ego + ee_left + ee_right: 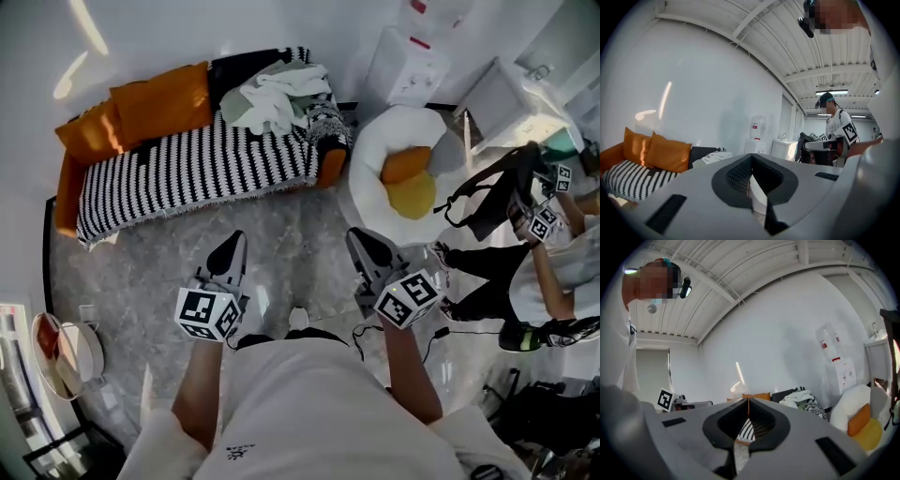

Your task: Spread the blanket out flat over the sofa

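Observation:
A crumpled white and pale green blanket (pixel 275 95) lies bunched at the right end of the sofa (pixel 187 164), which has a black-and-white striped cover and two orange cushions (pixel 159 101). Both grippers are held over the floor, well short of the sofa and pointing at it. My left gripper (pixel 229 247) is shut with nothing in it, and so is my right gripper (pixel 368 244). In the left gripper view the closed left gripper (pixel 751 158) has the blanket (pixel 714 157) far beyond it. The right gripper view shows the shut right gripper (pixel 748 401) and the blanket (pixel 798 401) off to the right.
A white beanbag chair (pixel 392 131) with orange and yellow cushions stands right of the sofa. A water dispenser (pixel 409 62) and a white cabinet (pixel 506 101) stand behind it. Another person (pixel 525 272) with grippers sits at the right. A small round table (pixel 62 352) is at the lower left.

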`<action>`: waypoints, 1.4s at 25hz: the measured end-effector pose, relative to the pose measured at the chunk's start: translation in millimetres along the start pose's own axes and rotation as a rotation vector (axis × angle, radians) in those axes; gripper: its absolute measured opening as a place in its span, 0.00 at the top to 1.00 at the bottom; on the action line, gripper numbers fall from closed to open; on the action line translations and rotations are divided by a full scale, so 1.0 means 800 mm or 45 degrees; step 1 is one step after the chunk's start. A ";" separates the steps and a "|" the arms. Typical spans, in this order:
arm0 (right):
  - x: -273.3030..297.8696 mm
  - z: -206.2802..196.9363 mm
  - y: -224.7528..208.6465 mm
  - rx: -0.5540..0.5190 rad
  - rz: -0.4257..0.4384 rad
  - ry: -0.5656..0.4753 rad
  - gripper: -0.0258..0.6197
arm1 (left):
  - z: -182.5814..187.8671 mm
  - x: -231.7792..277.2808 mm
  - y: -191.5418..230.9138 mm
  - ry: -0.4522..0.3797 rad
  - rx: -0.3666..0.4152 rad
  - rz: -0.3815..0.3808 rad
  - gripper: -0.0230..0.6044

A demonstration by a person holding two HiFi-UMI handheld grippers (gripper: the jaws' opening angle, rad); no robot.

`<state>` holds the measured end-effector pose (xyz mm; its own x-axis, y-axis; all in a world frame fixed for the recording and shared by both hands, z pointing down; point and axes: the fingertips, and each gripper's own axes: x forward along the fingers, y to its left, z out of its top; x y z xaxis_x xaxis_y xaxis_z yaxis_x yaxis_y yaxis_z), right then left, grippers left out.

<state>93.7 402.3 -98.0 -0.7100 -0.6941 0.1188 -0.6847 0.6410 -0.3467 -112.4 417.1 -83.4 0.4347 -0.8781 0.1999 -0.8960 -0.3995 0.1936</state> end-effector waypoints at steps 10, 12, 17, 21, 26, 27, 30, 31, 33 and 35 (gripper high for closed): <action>0.031 0.003 -0.046 0.015 0.012 0.014 0.92 | -0.005 0.044 0.014 0.019 -0.017 0.022 0.93; 0.036 0.000 -0.049 0.027 0.004 0.019 0.92 | -0.004 0.049 0.017 0.022 -0.007 0.012 0.93; 0.062 0.001 -0.052 0.021 -0.003 0.016 0.92 | 0.001 0.074 0.040 0.023 0.001 -0.019 0.93; 0.085 0.005 -0.066 0.022 -0.039 0.011 0.92 | 0.004 0.108 0.052 0.036 0.008 -0.073 0.93; 0.122 0.010 -0.080 0.020 -0.099 0.006 0.92 | 0.008 0.140 0.082 0.073 0.015 -0.142 0.93; 0.132 0.011 -0.085 0.021 -0.108 0.007 0.92 | 0.009 0.149 0.092 0.079 0.014 -0.150 0.93; 0.159 0.008 -0.102 0.034 -0.142 0.020 0.92 | 0.009 0.176 0.117 0.096 0.004 -0.172 0.93; 0.167 0.007 -0.107 0.036 -0.153 0.025 0.92 | 0.010 0.186 0.124 0.102 -0.001 -0.182 0.93; 0.185 0.008 -0.116 0.038 -0.173 0.032 0.92 | 0.012 0.203 0.137 0.117 -0.011 -0.204 0.93; 0.204 0.012 -0.122 0.043 -0.187 0.032 0.92 | 0.016 0.219 0.149 0.132 -0.014 -0.229 0.93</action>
<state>45.9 223.2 -53.7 -0.6067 -0.7710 0.1936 -0.7760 0.5216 -0.3546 -144.4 212.5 -37.5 0.5949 -0.7610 0.2590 -0.8025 -0.5439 0.2452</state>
